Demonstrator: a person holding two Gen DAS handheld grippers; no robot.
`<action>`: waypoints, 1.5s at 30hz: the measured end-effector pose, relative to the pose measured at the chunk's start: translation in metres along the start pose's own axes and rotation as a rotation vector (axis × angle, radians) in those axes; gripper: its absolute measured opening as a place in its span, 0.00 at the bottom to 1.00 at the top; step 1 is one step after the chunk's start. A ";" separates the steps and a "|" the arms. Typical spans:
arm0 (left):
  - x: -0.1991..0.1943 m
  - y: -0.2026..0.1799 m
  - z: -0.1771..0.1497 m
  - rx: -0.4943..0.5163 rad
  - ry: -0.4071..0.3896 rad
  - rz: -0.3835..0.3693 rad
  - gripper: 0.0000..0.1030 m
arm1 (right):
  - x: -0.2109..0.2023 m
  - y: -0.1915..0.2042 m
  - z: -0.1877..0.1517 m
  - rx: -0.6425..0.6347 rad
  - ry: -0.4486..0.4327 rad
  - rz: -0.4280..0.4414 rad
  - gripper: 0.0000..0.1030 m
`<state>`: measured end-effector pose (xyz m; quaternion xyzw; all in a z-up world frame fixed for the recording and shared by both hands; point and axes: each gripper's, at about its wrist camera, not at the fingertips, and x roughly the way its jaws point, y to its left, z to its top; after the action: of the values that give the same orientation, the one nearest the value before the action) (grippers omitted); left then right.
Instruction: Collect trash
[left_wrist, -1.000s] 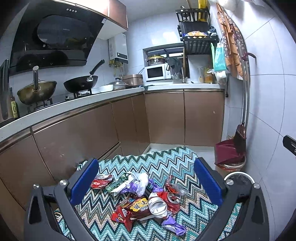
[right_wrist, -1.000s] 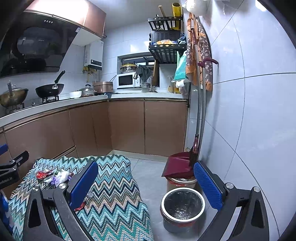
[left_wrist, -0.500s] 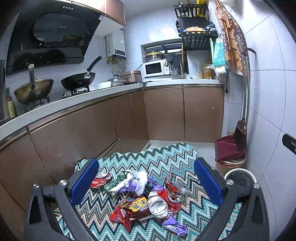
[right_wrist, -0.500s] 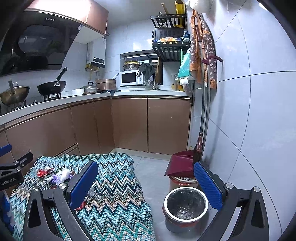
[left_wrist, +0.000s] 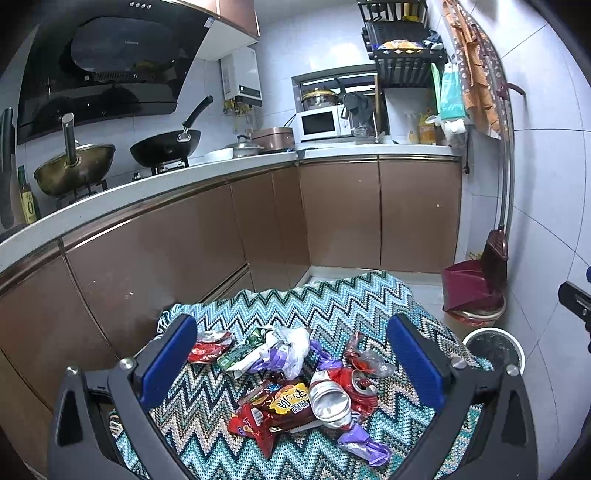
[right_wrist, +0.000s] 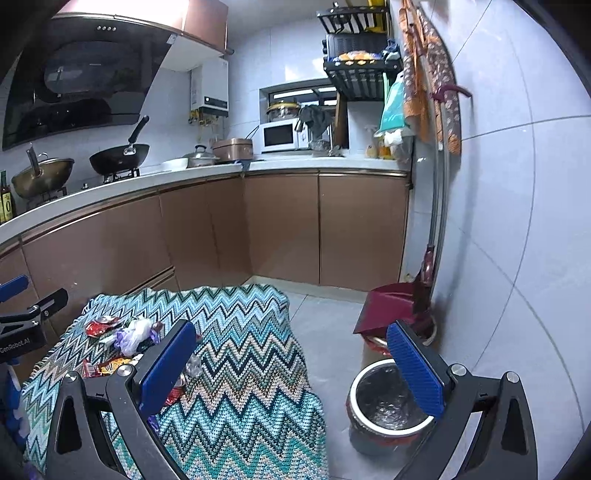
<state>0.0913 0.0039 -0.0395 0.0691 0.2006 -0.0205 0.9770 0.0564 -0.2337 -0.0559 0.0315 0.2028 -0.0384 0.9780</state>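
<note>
**Open tongs hover over a pile of trash, bin waiting at the right**

Nearest the left camera, the left tongs (left_wrist: 291, 363) stand wide apart and hold nothing, framing the trash (left_wrist: 295, 384) just below. The trash lies heaped on a surface covered by a zigzag cloth (left_wrist: 332, 306) in teal, white and black. Closest is a purple wrapper (left_wrist: 364, 445), then a red and brown snack bag (left_wrist: 280, 406) touching a crushed can (left_wrist: 340, 397) of silver and red. Behind these sit a crumpled white and purple bag (left_wrist: 284, 349) and a small red wrapper (left_wrist: 210, 345).

The right tongs (right_wrist: 291, 363) are also spread and empty, held over the cloth's right edge and the floor. Below their right finger stands a round bin (right_wrist: 388, 402) with a white rim and a dark liner, just beside the surface. A red dustpan (right_wrist: 388, 310) leans behind it against the wall.

The step in hand looks like choosing a first piece. A good approach would be to lower the left tongs onto one item at the heap's edge, such as the can, and close on its body, since thin wrappers may slip.

Farther back, brown cabinets (left_wrist: 332, 214) run under a white counter with woks and a microwave.
</note>
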 end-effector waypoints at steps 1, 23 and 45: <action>0.001 0.000 -0.001 -0.003 0.001 -0.001 1.00 | 0.002 0.000 -0.001 0.000 0.004 0.001 1.00; 0.034 0.055 -0.035 -0.105 0.143 -0.042 1.00 | 0.037 0.016 -0.010 -0.045 0.095 0.150 1.00; 0.101 0.081 -0.123 -0.087 0.413 -0.272 0.83 | 0.127 0.147 -0.096 -0.243 0.583 0.706 0.65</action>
<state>0.1416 0.1005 -0.1814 0.0019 0.4042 -0.1287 0.9056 0.1479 -0.0876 -0.1882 -0.0067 0.4489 0.3308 0.8301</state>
